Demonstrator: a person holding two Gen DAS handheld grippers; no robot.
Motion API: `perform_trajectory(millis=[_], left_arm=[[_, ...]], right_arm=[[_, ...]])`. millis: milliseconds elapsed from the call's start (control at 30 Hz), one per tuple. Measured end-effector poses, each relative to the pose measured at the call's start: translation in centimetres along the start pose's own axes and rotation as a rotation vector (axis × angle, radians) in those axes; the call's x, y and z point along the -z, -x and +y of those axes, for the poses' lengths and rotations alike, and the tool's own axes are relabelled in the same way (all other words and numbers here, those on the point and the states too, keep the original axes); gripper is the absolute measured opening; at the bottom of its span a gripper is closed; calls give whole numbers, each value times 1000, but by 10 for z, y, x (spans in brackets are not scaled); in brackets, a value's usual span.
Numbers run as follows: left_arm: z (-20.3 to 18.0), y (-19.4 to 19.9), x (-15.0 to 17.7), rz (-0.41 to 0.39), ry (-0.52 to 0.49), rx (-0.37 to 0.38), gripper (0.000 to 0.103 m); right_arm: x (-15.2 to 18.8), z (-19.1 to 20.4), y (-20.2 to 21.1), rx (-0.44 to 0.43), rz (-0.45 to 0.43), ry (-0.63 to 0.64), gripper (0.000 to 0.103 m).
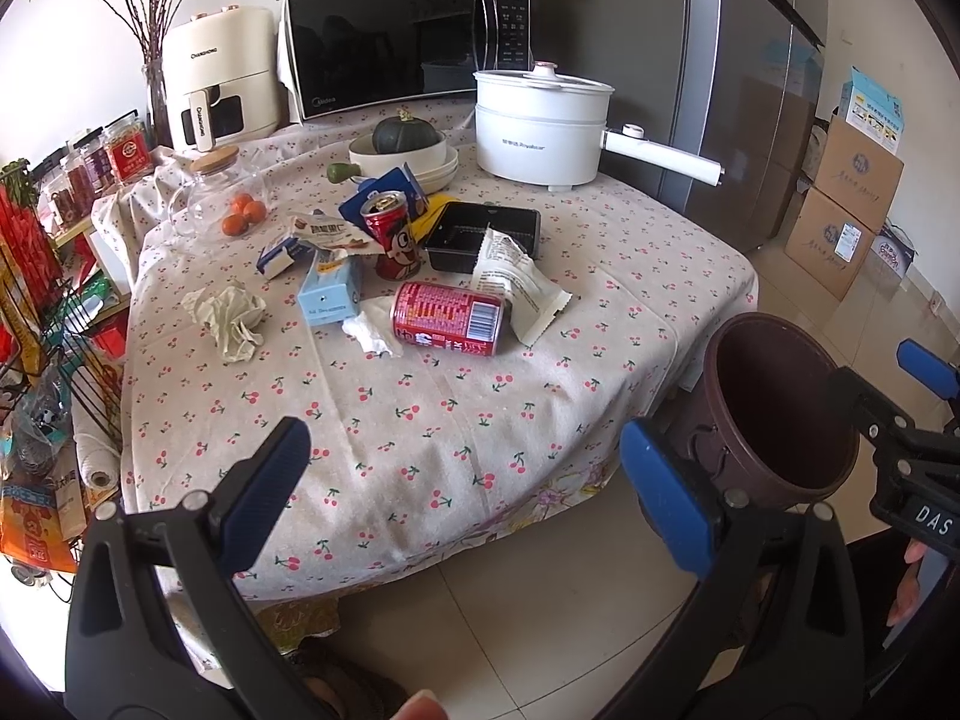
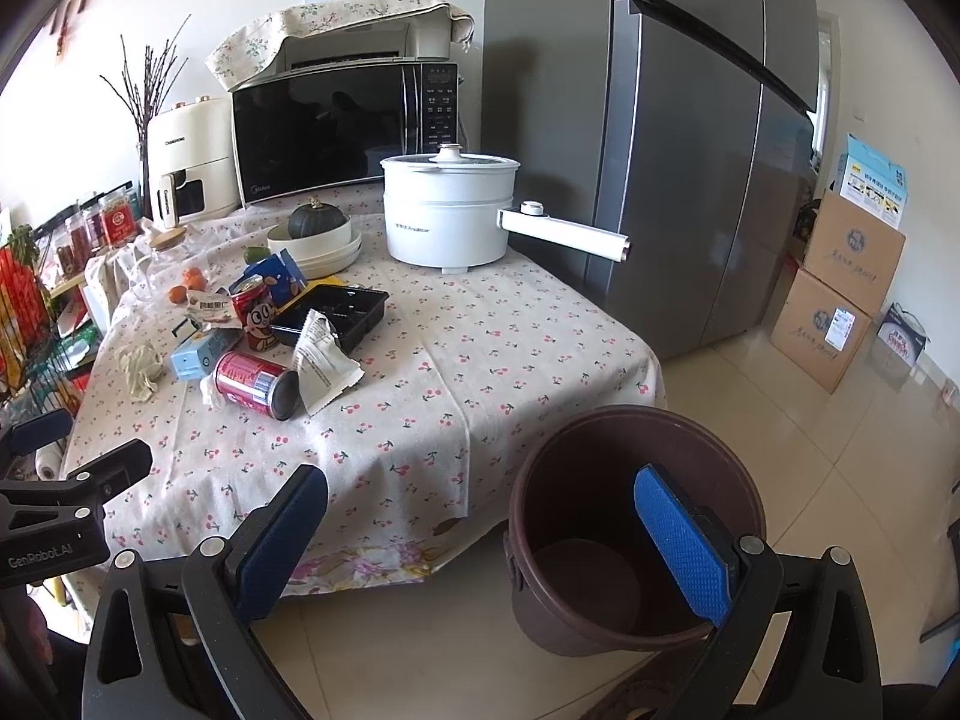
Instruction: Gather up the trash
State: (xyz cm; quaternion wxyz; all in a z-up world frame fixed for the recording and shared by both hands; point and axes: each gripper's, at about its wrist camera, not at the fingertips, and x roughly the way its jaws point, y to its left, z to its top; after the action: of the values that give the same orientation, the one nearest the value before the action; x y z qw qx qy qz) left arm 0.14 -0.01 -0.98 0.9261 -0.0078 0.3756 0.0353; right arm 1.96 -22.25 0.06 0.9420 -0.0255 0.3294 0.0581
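Trash lies on the cherry-print tablecloth (image 1: 420,420): a red can on its side (image 1: 447,318) (image 2: 255,385), an upright red can (image 1: 393,234) (image 2: 255,312), a white wrapper (image 1: 516,282) (image 2: 324,363), a black plastic tray (image 1: 483,237) (image 2: 336,312), a light blue box (image 1: 330,294) (image 2: 198,354), crumpled paper (image 1: 231,315) (image 2: 141,369). A brown bin (image 1: 780,414) (image 2: 630,528) stands on the floor by the table's corner. My left gripper (image 1: 465,480) is open and empty over the table's near edge. My right gripper (image 2: 480,546) is open and empty, above the bin's left rim.
At the table's back stand a white electric pot (image 1: 540,126) with a long handle, a microwave (image 1: 408,42), an air fryer (image 1: 219,78), bowls with a squash (image 1: 408,147) and a glass jar with oranges (image 1: 219,198). A fridge (image 2: 690,180) and cardboard boxes (image 2: 840,300) are on the right; a wire rack (image 1: 36,312) is on the left.
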Motion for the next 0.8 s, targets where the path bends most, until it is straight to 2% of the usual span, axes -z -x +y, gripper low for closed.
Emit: perform_trajectory(millis=[800], left_arm=[[0,0,0,0,1,-2,103]], right_arm=[[1,0,1,7,2,8,103]])
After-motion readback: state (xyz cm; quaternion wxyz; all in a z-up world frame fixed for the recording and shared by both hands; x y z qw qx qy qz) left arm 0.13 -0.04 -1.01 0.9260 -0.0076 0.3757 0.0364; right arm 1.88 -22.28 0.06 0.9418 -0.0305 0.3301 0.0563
